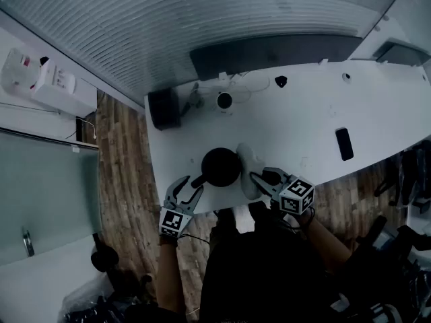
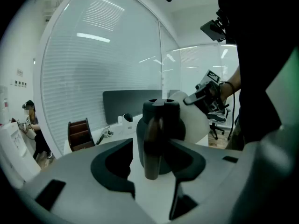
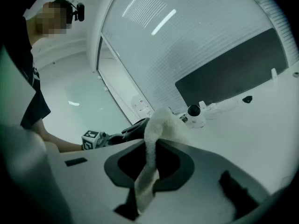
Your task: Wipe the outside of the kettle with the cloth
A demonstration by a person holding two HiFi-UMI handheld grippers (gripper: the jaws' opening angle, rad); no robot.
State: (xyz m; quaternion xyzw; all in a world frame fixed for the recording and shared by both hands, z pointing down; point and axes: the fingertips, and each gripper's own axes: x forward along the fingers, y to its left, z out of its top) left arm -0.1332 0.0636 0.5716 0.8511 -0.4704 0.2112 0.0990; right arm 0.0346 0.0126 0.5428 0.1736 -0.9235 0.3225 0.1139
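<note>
Your left tool (image 1: 191, 188) stands wide open around the handle (image 2: 152, 146) of the kettle (image 1: 221, 167), near the tabletop (image 1: 303, 126) edge. Your right tool (image 1: 259, 178) is clamped on the cloth (image 1: 246, 170) beside it. Press hard and the unheld kettle may slide or tip.

Left hand-held gripper (image 1: 193, 184) wide, right one (image 1: 260, 177) tight.

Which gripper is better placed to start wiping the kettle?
Right. The right gripper is shut on the cloth, close beside the kettle. The left gripper is open by the handle and holds no cloth.
</note>
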